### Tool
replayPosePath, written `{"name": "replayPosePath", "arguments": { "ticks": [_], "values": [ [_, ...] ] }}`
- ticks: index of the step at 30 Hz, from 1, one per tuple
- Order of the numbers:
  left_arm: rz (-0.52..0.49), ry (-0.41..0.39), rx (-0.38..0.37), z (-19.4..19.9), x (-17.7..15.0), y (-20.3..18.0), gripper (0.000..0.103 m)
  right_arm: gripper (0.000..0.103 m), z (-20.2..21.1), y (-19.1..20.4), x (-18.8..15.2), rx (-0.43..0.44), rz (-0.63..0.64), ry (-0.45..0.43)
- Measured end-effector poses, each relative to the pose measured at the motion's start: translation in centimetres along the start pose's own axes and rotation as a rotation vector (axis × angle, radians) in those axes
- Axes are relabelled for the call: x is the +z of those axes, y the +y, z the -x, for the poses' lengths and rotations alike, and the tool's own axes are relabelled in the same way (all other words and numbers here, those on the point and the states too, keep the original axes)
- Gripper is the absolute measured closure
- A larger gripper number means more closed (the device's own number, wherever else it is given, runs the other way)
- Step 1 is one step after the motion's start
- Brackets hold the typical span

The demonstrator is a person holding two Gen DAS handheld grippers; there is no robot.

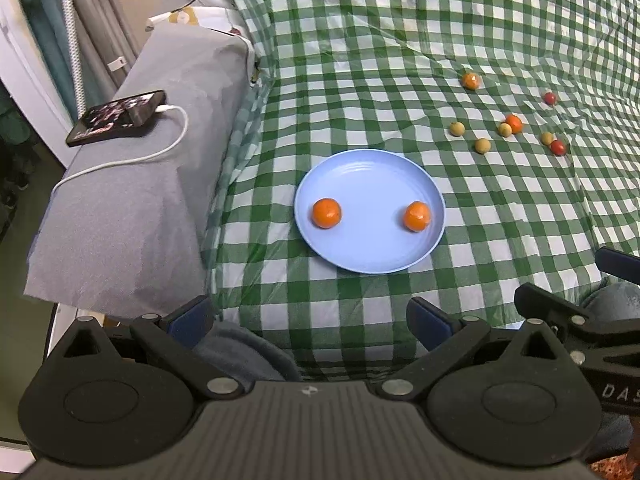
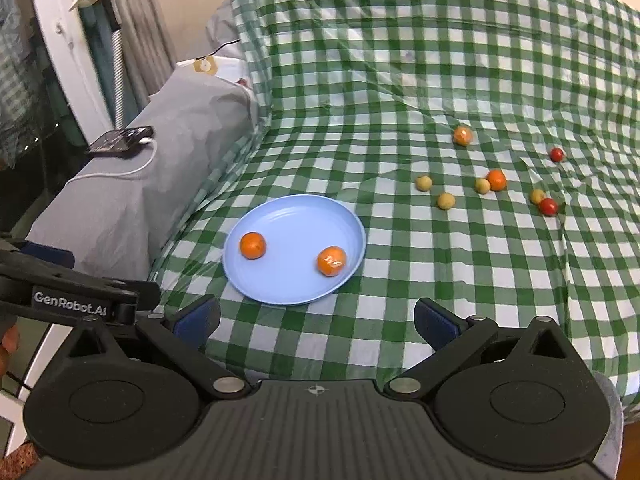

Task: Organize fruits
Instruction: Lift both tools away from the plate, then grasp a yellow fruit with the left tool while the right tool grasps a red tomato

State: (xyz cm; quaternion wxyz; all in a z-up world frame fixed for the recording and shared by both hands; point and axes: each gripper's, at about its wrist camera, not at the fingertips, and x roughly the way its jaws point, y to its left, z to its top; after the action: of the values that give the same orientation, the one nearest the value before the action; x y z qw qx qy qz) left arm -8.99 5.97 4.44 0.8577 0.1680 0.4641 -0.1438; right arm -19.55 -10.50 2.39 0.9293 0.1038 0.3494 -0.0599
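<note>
A: Covering the whole surface is a green and white checked cloth (image 2: 400, 320), wrinkled toward the back. On the left, a grey padded ledge (image 1: 160, 160) holds a dark phone (image 1: 116, 118) on a white cable (image 1: 132, 156).

B: And the fruit?

A: A pale blue plate (image 2: 296, 216) sits near the front. Two oranges lie on it, well apart: a left orange (image 2: 253, 245) and a right orange (image 2: 331, 261). Beyond the plate to the right, loose on the cloth, are two more oranges (image 2: 496, 179), four small yellow fruits (image 2: 445, 201) and two small red fruits (image 2: 548, 206).

B: The claws?

A: The left gripper (image 1: 308, 316) and the right gripper (image 2: 318, 320) both hover in front of the plate, jaws spread wide, nothing between them.
</note>
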Motion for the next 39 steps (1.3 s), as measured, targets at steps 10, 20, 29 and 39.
{"name": "replayPosePath", "arguments": {
  "ticks": [10, 20, 29, 39],
  "values": [
    [-0.053, 0.035, -0.033, -3.3, 3.9, -4.8, 0.000, 0.001, -2.0, -5.6, 0.3, -0.063, -0.127, -0.013],
    [-0.102, 0.061, -0.097, -11.8, 11.8, -13.6, 0.000, 0.001, -8.0, -19.0, 3.9, -0.281, -0.195, -0.122],
    [-0.141, 0.010, -0.164, -21.7, 17.4, -22.6, 0.000, 0.001, -18.3, -29.6, 6.7, -0.346, -0.141, -0.140],
    [-0.156, 0.069, -0.164, -29.8, 19.4, -26.4, 0.000, 0.018, -26.4, -34.0, 7.5, -0.285, -0.051, -0.090]
  ]
}}
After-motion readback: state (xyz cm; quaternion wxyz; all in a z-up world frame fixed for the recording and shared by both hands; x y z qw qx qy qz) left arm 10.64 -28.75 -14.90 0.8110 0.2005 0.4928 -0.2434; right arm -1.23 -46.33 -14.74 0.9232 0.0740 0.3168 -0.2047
